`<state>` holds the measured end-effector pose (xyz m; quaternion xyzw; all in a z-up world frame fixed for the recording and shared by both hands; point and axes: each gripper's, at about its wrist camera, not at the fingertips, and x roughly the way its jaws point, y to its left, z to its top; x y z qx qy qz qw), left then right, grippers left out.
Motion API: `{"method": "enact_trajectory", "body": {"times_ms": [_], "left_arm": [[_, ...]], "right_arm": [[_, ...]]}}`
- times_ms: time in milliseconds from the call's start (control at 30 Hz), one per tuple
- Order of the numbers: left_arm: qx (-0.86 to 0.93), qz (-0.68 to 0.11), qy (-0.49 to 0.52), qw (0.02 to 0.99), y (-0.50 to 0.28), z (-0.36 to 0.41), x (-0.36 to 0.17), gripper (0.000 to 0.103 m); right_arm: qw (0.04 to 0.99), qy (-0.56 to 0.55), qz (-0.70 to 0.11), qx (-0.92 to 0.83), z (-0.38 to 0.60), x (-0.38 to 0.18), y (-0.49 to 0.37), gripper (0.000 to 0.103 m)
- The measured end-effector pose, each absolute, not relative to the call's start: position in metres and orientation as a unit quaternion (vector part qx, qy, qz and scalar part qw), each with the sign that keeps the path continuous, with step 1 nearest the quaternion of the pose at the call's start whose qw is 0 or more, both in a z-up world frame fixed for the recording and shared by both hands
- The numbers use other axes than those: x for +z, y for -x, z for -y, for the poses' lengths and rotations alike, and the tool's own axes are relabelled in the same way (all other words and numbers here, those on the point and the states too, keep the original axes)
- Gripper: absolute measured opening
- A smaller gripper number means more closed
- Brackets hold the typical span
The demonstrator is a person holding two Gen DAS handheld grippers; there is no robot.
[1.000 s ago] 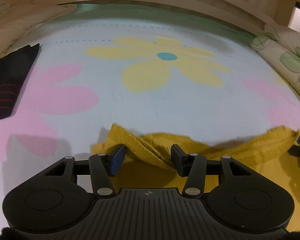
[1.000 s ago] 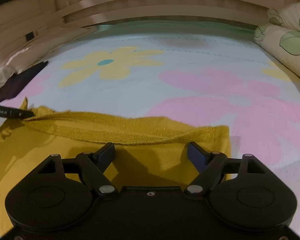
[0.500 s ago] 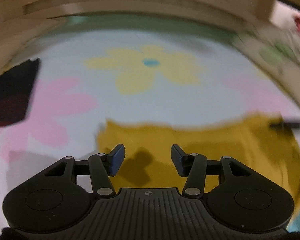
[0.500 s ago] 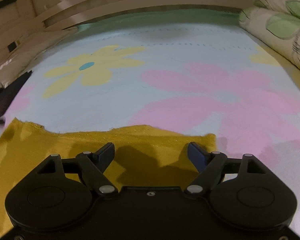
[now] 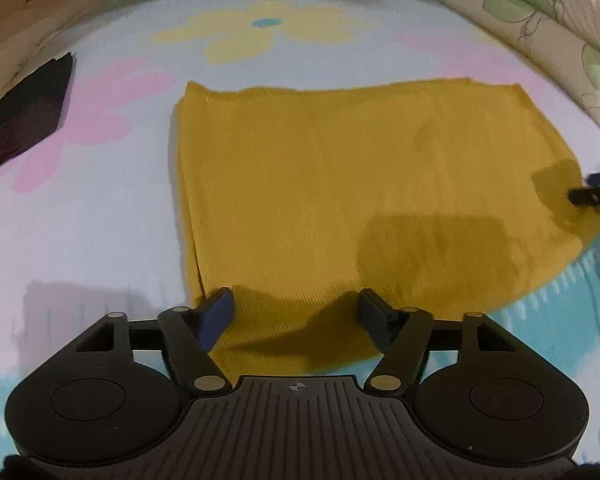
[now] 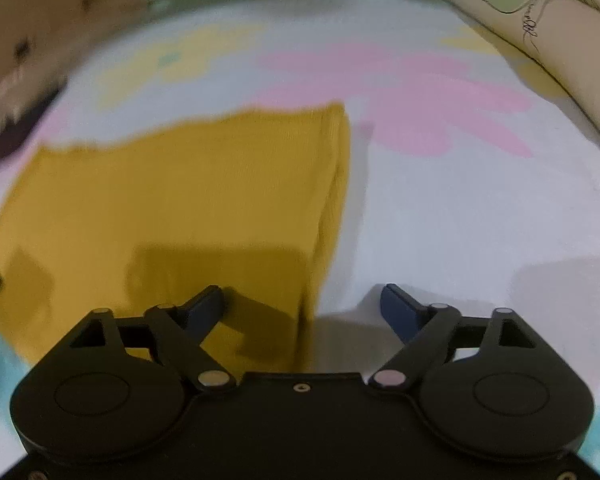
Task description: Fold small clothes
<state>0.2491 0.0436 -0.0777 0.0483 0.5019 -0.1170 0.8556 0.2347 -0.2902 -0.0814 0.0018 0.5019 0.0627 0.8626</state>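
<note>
While flat on the floral sheet (image 5: 100, 208), the mustard garment (image 5: 340, 184) lies centre | left gripper (image 5: 296, 312): jaws wide, empty, over its near-left edge | right gripper (image 6: 302, 306): jaws wide, empty, straddling its near-right edge.

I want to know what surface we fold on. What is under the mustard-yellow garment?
The mustard-yellow garment lies flat on a pale blue bedsheet printed with pink and yellow flowers. The sheet directly beneath it, and anything lying there, is covered and cannot be seen.
</note>
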Motion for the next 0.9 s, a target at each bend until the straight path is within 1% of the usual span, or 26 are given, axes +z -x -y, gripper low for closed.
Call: {"method": "enact_trajectory", "body": {"times_ms": [33,100,233,333,467,567,633,733,900], "left_arm": [[-0.112,-0.507,-0.047,0.853,-0.247,-0.043,-0.077,0.071],[-0.095,-0.514,-0.038,0.852,-0.245,-0.040,-0.075,0.072],[-0.072,-0.522,-0.017,0.849,-0.238,-0.044,-0.078,0.075],[-0.064,-0.516,0.016,0.854,-0.230,-0.050,-0.079,0.078],[-0.081,-0.510,-0.004,0.856,-0.227,-0.049,-0.080,0.078],[-0.094,-0.513,0.003,0.853,-0.231,-0.051,-0.074,0.078],[-0.111,-0.511,0.027,0.852,-0.235,-0.056,-0.066,0.078],[-0.108,-0.495,0.058,0.860,-0.241,-0.062,-0.055,0.079],[-0.093,-0.475,0.057,0.873,-0.253,-0.056,-0.052,0.079]], "right_arm": [[0.859,0.008,-0.507,0.064,0.287,-0.082,-0.229,0.097],[0.852,0.014,-0.519,0.063,0.283,-0.084,-0.217,0.103],[0.848,0.028,-0.526,0.052,0.279,-0.084,-0.202,0.103],[0.845,0.007,-0.533,0.036,0.281,-0.084,-0.196,0.103],[0.844,0.010,-0.535,0.039,0.285,-0.083,-0.191,0.103],[0.840,0.012,-0.540,0.050,0.288,-0.082,-0.192,0.103],[0.843,-0.034,-0.533,0.060,0.298,-0.077,-0.192,0.103],[0.857,-0.114,-0.497,0.072,0.314,-0.066,-0.195,0.103],[0.849,-0.254,-0.457,0.079,0.337,-0.074,-0.222,0.103]]}}
